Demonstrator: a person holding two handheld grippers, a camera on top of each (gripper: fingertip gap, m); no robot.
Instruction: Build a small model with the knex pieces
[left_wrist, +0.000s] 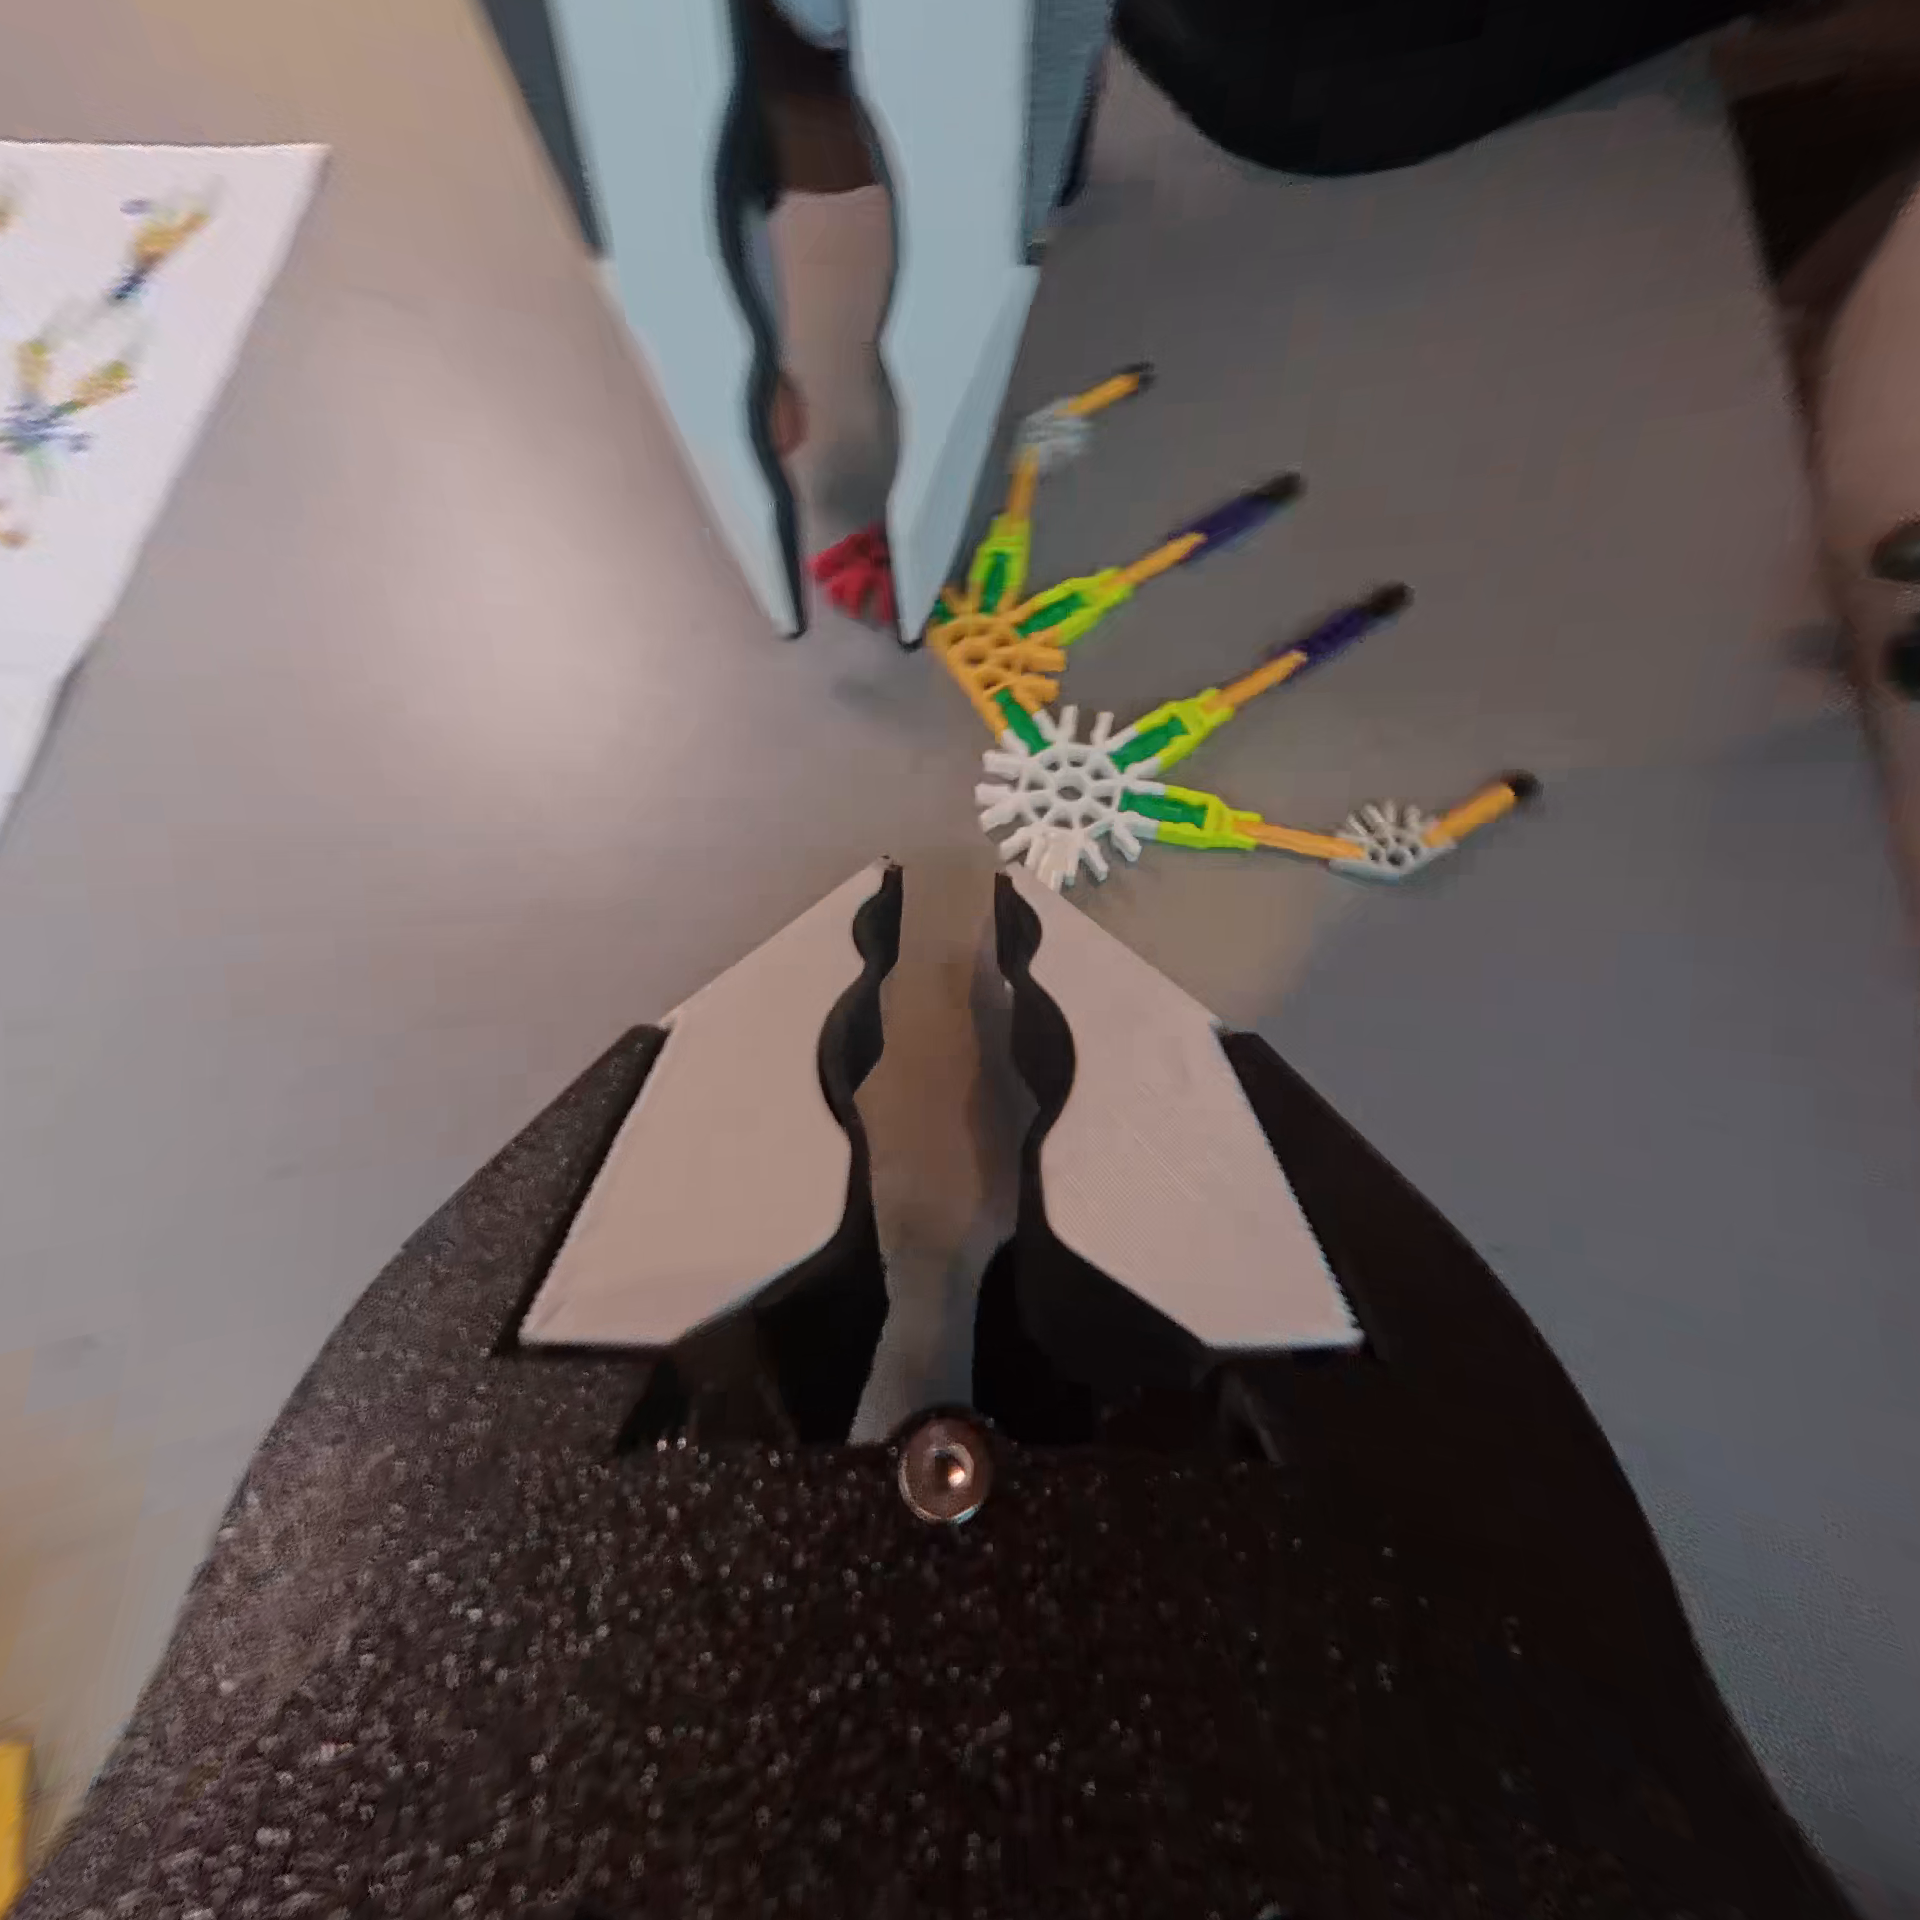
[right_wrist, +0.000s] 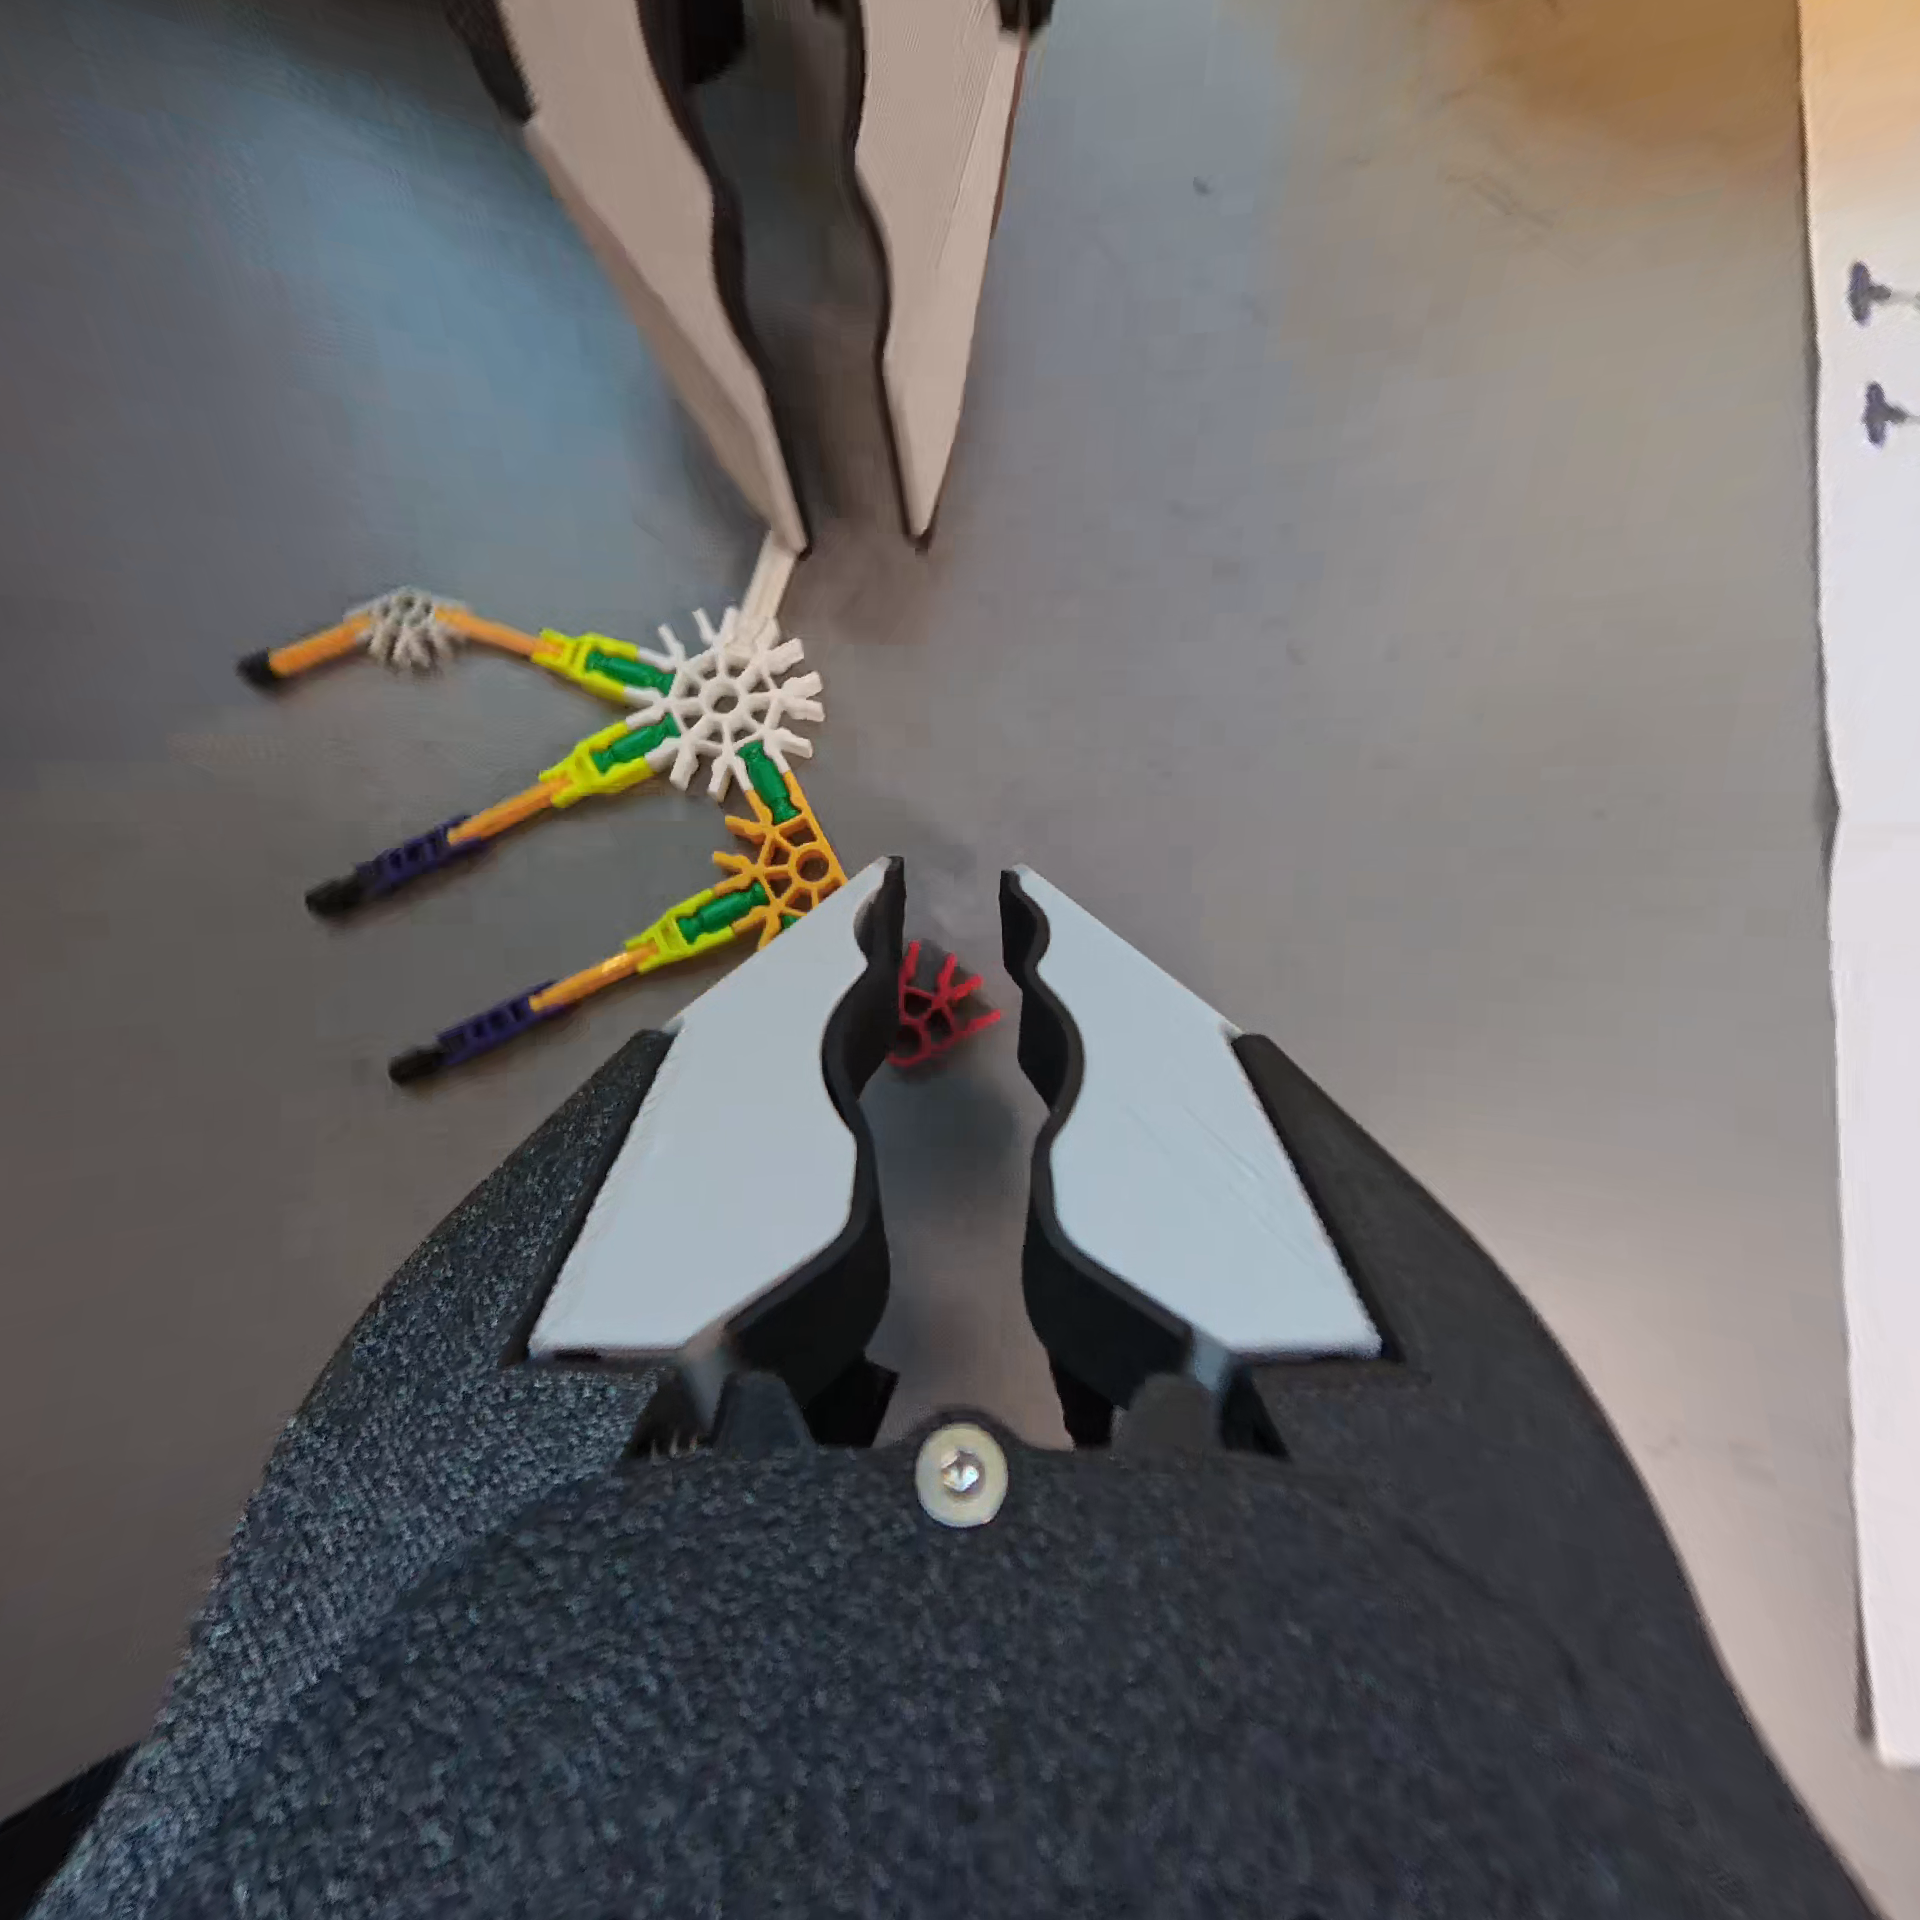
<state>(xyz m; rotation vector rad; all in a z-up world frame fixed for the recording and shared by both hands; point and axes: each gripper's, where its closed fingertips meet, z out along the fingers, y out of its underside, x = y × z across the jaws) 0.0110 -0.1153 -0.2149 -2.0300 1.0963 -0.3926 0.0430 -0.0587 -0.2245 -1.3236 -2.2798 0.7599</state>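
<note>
A flat toy assembly of plastic rods and connectors lies on the grey table. It has a white snowflake connector and an orange connector, with green, yellow, orange and purple rods fanning out. My left gripper is open and empty, its tips close to the white connector; a short white rod reaches one tip. My right gripper is open, with a loose red connector between its fingers, against the left pad.
A white printed sheet lies at the table's side. A person's hand is at the right edge of the left wrist view. A small grey connector sits on the outermost rod arm. About 8 cm separates my left fingertips from my right.
</note>
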